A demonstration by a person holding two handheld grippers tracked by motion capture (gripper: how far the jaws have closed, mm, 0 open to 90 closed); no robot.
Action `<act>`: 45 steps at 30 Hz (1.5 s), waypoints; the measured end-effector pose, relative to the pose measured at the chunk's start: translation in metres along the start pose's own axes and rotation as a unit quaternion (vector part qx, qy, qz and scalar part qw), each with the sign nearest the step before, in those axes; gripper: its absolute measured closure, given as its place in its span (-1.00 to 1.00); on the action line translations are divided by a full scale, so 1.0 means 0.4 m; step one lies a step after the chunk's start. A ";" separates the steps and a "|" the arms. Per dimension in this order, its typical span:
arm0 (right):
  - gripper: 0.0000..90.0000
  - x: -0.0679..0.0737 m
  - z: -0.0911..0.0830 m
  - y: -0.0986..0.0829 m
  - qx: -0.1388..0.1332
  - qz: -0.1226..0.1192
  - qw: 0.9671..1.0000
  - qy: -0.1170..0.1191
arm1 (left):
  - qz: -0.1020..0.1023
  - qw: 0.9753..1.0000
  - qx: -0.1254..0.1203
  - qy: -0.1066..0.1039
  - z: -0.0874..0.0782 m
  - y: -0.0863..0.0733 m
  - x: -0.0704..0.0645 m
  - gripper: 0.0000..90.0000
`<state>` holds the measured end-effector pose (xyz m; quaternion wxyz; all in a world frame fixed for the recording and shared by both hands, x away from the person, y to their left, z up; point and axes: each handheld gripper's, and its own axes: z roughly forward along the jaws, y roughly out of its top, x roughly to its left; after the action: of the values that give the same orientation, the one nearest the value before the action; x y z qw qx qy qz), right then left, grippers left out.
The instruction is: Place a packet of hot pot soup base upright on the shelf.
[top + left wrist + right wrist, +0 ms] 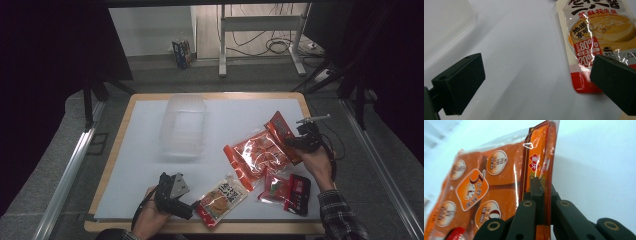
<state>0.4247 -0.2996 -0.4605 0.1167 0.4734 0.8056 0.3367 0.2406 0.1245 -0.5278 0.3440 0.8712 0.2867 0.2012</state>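
right of the clear plastic tub (183,127), on the white table top (140,165), the right gripper (295,141) has its jaws pinched tight on the side edge of the large orange packet (260,152); seen from the right gripper view, the packet's (484,190) sealed edge stands upright between the closed jaws of the right gripper (542,195), with the printed face off to one side. the orange packet lies between the tub and the person's right hand (315,162), and its lower end overlaps a small red packet (280,187) that sits beside a dark red packet (300,194), both nearer the front edge than the tub. below the tub, near the front edge, the left gripper (192,204) rests low with its jaws spread wide and nothing between them; the left gripper view has the sauce pouch (596,37) just beside one jaw, its red bottom corner close to that jaw, though contact is hard to judge. the sauce pouch (221,197) lies below and right of the tub
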 end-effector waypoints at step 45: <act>0.97 0.318 -0.169 0.290 -0.079 -0.129 0.985 0.080 | -0.011 1.000 -0.015 0.003 -0.008 0.001 0.005 -1.00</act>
<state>0.4031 -0.1842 -0.3177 0.1313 0.3262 0.8376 0.4181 0.2404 0.1270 -0.5248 0.3586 0.8620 0.2943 0.2042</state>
